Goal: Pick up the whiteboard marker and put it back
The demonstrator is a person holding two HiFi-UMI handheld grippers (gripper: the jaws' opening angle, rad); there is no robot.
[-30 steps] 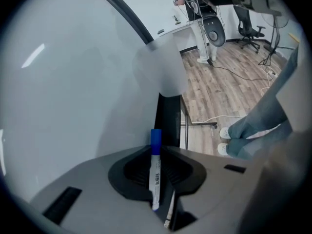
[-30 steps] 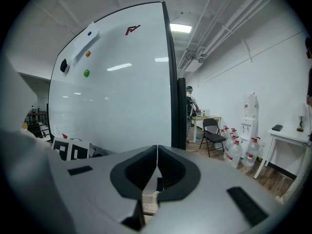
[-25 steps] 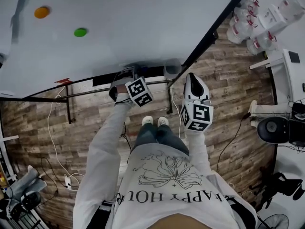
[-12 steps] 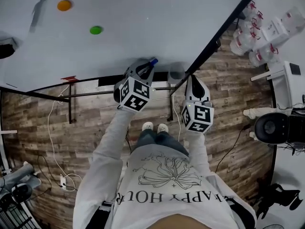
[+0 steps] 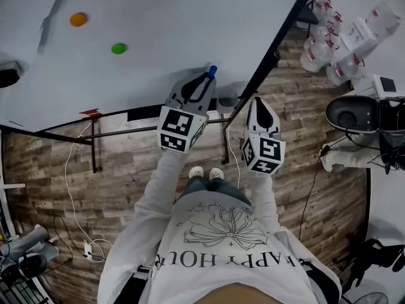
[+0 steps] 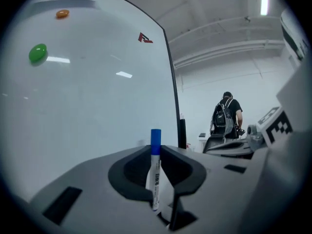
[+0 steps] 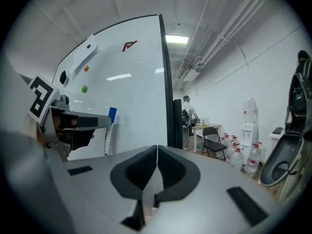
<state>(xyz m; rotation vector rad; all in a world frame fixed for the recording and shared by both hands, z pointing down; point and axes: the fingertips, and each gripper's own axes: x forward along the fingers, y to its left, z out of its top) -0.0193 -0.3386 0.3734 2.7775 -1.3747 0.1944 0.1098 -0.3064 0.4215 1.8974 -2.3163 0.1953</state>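
Holding the marker [image 6: 155,172] upright, the left gripper [image 5: 204,82] has its jaws pinched on the white barrel, with the blue cap standing clear above them and close to the whiteboard [image 5: 158,37] ahead. The pick-up looks done, so the step in hand is probably the carry, with the putting back yet to come.

That next move calls for bringing the marker down to the dark ledge [image 5: 144,111] along the board's bottom edge, below and behind these jaws, laying it flat, then letting go. The right gripper [image 5: 257,102], just to the right of the left one, has its jaws pressed together on nothing.

By count: one marker, one whiteboard, and two magnets up and left of the left jaws, one green [image 5: 118,48] and one orange [image 5: 78,19].
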